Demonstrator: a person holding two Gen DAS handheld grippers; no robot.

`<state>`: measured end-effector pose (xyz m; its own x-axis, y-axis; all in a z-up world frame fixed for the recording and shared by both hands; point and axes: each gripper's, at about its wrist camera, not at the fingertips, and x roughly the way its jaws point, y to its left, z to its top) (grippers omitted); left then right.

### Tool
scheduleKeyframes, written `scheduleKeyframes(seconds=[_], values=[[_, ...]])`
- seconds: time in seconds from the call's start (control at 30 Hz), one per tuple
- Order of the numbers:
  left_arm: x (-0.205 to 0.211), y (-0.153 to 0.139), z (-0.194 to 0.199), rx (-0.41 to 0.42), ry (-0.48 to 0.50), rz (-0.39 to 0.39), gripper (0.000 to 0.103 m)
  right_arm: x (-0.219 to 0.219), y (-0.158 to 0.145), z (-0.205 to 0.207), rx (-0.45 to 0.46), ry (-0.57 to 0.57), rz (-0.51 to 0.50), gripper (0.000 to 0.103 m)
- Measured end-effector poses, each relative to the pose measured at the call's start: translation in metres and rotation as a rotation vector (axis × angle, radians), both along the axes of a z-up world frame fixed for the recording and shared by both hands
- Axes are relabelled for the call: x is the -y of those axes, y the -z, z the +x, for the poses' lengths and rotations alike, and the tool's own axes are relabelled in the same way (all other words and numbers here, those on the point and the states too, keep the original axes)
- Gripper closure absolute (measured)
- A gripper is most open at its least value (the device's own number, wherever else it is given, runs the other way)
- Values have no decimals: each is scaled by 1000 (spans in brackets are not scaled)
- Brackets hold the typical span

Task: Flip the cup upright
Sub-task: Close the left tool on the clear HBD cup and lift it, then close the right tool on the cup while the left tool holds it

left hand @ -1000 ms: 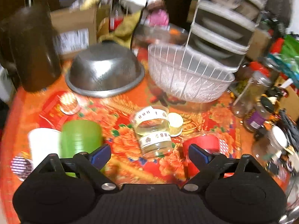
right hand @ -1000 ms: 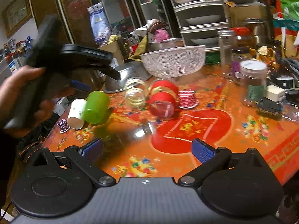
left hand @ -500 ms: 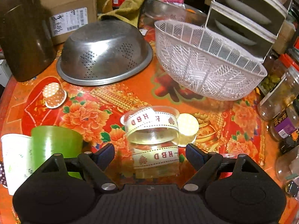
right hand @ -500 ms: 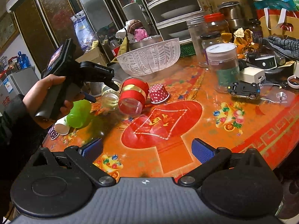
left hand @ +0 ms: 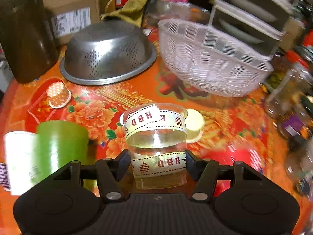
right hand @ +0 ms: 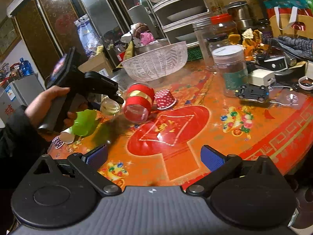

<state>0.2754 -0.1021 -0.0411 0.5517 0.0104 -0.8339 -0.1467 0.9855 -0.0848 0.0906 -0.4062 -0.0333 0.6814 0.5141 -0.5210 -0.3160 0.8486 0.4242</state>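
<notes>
A clear plastic cup [left hand: 156, 145] with cream "HBD" ribbon bands lies on its side on the orange flowered tablecloth. My left gripper [left hand: 156, 163] is shut on the clear cup, one finger on each side near its base. In the right wrist view the same cup [right hand: 110, 107] sits under the left gripper [right hand: 109, 96], held by a hand. My right gripper [right hand: 154, 155] is open and empty, low over the table's near edge, well apart from the cups.
A green cup [left hand: 60, 143] and a white cup [left hand: 19, 160] lie on their sides at left. A red-ribboned cup [right hand: 138, 105] and a dotted red paper cup [right hand: 164, 99] lie to the right. A steel colander [left hand: 107, 52], white basket [left hand: 211, 60] and jars [right hand: 230, 72] stand behind.
My left gripper has moved forward onto the clear cup and closed its fingers on it. The right gripper has stayed open and shifted slightly.
</notes>
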Motion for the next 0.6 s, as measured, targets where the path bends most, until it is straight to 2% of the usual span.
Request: scheduleKeyframes(seconds=[0.2,0.3,0.4,0.47,0.6], values=[[-10,-56,-106,70,99,55,40,-17,-5,-5,14,-69,21,1],[-23,-67,-166,85,104,105,40,-29,-3,-11,12,-113,19,1],[-37,-60,-219,77,89,127,40,-41,0,-16,-11,-157,13,1],[-45,-48,-241,63,77,117,40,-50,0,-20,-14,-176,10,1],[-60,-20,-260,36,54,54,40,-68,4,-26,-59,-224,15,1]])
